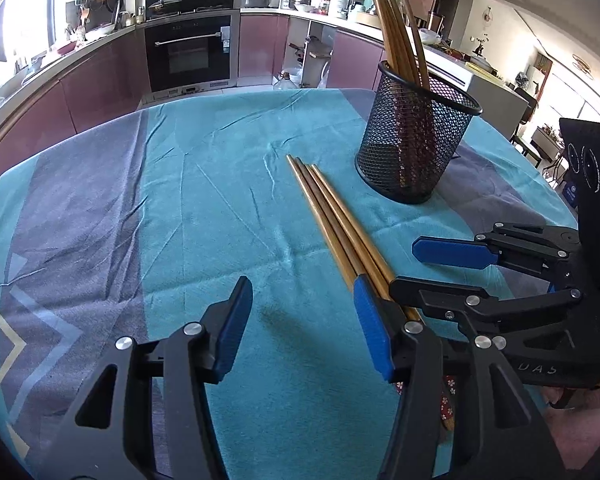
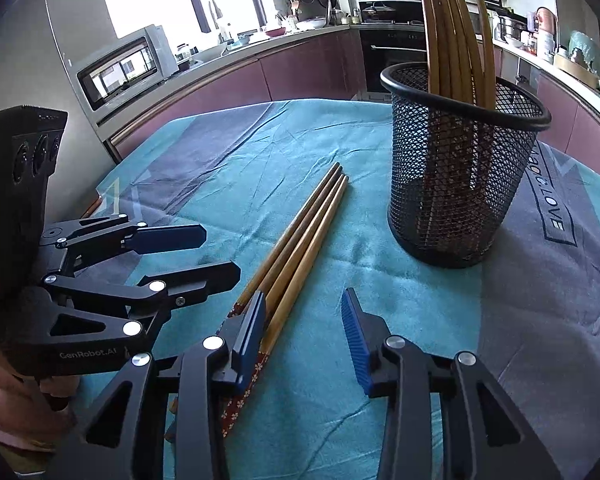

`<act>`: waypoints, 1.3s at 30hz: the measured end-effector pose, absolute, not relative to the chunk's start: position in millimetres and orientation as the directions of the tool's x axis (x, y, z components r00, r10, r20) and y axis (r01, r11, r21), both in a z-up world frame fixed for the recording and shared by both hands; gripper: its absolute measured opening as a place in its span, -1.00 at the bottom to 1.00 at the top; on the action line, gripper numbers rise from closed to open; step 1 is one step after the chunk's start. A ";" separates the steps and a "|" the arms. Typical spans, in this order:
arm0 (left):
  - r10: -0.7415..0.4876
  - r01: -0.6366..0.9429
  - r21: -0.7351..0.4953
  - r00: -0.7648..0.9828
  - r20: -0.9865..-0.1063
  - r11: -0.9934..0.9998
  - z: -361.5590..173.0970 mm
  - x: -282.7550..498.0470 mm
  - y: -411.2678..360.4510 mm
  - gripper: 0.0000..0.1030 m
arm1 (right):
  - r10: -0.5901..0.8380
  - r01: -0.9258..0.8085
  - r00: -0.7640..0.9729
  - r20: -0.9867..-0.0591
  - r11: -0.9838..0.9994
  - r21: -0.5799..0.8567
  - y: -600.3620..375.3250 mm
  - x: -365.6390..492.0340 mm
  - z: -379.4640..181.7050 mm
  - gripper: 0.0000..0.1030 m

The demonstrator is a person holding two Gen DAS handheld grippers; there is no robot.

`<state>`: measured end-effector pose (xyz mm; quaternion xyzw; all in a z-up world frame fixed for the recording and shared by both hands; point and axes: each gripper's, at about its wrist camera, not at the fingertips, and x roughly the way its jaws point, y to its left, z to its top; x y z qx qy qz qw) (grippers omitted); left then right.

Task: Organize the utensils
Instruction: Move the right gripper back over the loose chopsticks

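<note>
Left wrist view: four loose chopsticks (image 1: pixel 336 228) lie side by side on the teal cloth (image 1: pixel 204 200) over the worktop, near the black mesh holder (image 1: pixel 414 140), which has more chopsticks (image 1: pixel 396 32) upright inside. Left gripper (image 1: pixel 304 328) low, released, its right finger just beside the loose ones.

Right wrist view: right gripper (image 2: pixel 304 328) released, w/ its left finger over the patterned chopstick ends; left gripper's fingers (image 2: pixel 168 236) alongside.

A teal-and-grey tablecloth (image 1: pixel 204 208) — behind it a built-in oven (image 1: pixel 190 54) and microwave (image 2: pixel 124 68).
</note>
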<state>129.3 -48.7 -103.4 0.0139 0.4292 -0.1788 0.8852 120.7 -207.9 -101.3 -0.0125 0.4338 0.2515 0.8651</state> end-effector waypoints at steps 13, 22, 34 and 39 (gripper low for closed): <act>-0.310 0.344 -0.126 0.557 -0.770 0.930 -109.2 132.3 -57.0 0.04 | 0.363 -0.434 0.515 -0.777 0.892 0.129 -201.3 121.5 -104.7 -0.42; -0.301 0.352 -0.111 0.551 -0.778 0.929 -113.2 135.9 -61.6 0.01 | 0.378 -0.428 0.508 -0.774 0.890 0.154 -207.6 122.9 -104.1 -0.47; -0.304 0.356 -0.114 0.540 -0.785 0.927 -110.8 136.1 -62.2 -0.23 | 0.381 -0.426 0.507 -0.773 0.891 0.159 -206.8 124.2 -104.1 -0.47; -0.313 0.365 -0.118 0.538 -0.783 0.923 -112.0 138.0 -66.2 -0.20 | 0.381 -0.427 0.506 -0.774 0.890 0.159 -207.0 124.8 -103.3 -0.47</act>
